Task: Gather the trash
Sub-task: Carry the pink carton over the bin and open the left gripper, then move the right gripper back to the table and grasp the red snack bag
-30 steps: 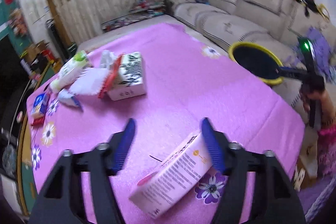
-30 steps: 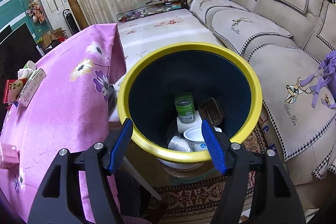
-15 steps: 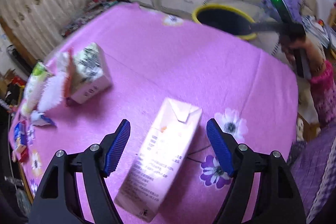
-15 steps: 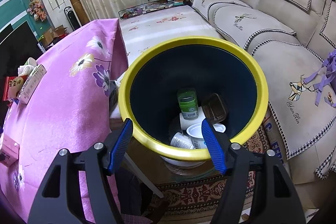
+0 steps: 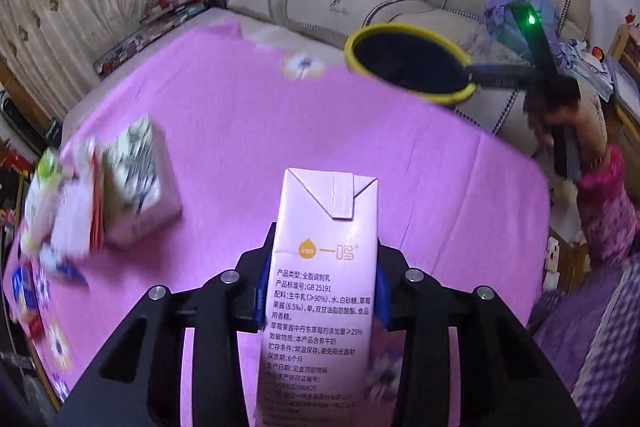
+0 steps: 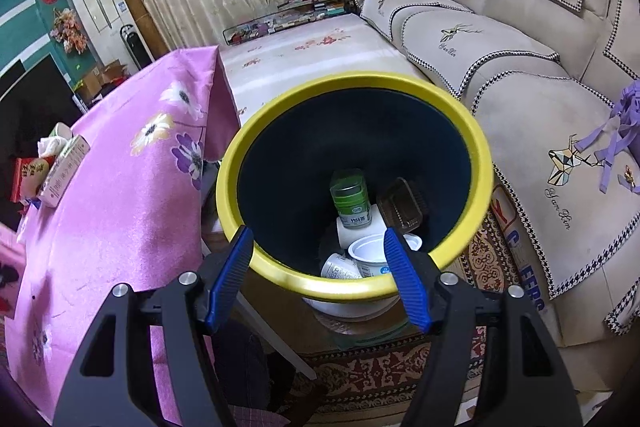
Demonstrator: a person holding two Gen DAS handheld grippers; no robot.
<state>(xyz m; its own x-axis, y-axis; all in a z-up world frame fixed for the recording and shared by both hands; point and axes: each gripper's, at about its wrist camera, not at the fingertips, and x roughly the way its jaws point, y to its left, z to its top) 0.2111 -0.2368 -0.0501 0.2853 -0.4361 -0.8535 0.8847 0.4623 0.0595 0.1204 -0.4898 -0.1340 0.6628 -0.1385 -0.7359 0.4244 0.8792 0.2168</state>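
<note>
My left gripper (image 5: 322, 297) is shut on a pink milk carton (image 5: 324, 267) and holds it above the pink tablecloth (image 5: 248, 115). The yellow-rimmed dark bin (image 5: 408, 67) stands off the table's far right edge. In the right wrist view my right gripper (image 6: 318, 277) is open and empty, right at the near rim of the bin (image 6: 356, 283). Inside the bin lie a green-capped bottle (image 6: 350, 197), a white cup (image 6: 366, 255) and a clear plastic tray (image 6: 400, 205).
A patterned box (image 5: 140, 183), white tissue (image 5: 72, 219) and small wrappers (image 5: 24, 291) lie at the table's left. A beige sofa (image 6: 520, 75) runs behind the bin. A patterned rug (image 6: 400, 379) covers the floor below.
My left gripper has closed on the pink carton and lifted it off the cloth. My right gripper stays open over the bin and has barely moved.
</note>
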